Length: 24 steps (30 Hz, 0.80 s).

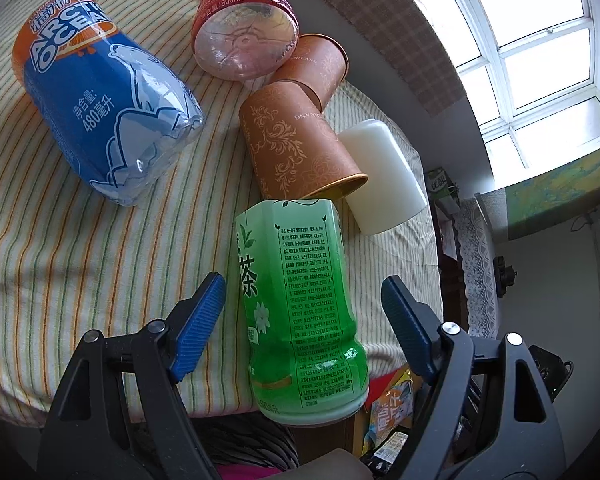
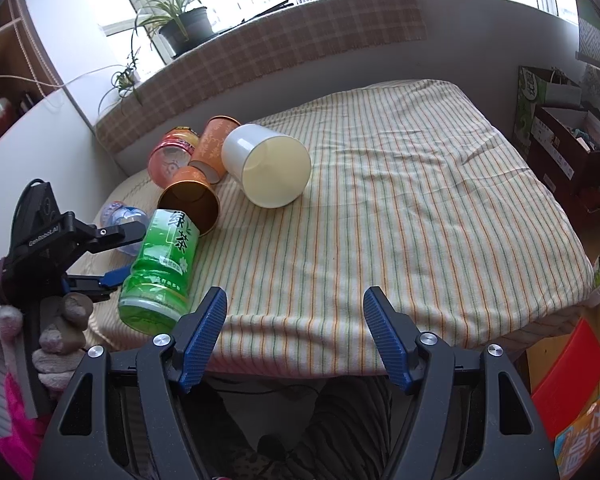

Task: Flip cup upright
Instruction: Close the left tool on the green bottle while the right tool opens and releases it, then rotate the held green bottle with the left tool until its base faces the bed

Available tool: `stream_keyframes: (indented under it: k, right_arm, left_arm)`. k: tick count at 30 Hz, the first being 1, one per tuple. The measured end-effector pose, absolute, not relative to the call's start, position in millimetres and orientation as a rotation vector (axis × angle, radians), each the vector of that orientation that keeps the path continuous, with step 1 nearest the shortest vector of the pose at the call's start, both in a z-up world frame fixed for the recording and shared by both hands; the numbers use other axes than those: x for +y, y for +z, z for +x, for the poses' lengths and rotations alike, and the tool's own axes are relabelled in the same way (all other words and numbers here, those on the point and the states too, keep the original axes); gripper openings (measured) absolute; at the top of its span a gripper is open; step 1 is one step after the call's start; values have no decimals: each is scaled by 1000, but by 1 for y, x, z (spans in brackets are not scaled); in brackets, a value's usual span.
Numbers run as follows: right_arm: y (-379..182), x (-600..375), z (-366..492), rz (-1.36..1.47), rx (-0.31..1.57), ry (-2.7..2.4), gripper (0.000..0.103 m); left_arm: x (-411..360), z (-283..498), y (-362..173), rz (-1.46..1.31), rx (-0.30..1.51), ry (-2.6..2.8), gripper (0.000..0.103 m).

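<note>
A green tea-label cup [image 1: 300, 300] lies on its side at the table's front edge, its far end against the mouth of a brown paper cup [image 1: 296, 144]. My left gripper [image 1: 300, 292] is open, with one finger on each side of the green cup and small gaps to it. In the right wrist view the green cup [image 2: 160, 268] lies at the left, with the left gripper [image 2: 130, 254] around it. My right gripper [image 2: 296, 296] hangs open and empty over the front edge. A white cup [image 2: 268, 168] also lies on its side.
Also tipped over on the striped cloth [image 2: 380, 200] are a blue Arctic Ocean cup [image 1: 104, 112], a red cup [image 1: 244, 28] and a second brown cup [image 1: 316, 68]. A gloved hand [image 2: 56, 328] holds the left gripper. Boxes [image 2: 572, 160] stand at the right, and a potted plant [image 2: 184, 20] stands on the sill.
</note>
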State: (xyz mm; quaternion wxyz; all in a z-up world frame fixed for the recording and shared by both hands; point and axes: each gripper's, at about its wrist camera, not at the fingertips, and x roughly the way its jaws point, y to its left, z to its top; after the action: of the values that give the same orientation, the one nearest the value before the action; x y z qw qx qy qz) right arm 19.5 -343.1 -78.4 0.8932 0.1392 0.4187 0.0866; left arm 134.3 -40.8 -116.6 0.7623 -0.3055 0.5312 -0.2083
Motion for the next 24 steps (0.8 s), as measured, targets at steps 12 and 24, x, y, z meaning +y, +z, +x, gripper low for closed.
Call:
stream_keyframes:
  k: [12,24]
  right_arm:
    - [-81,-343,19,295,871,178,70]
    - [-80,-343,19,300,869,178,70]
  left_arm:
    - [-52,142,-128,-684,1200,-455,70]
    - [-59,141,-126,-640,1201,-454,62]
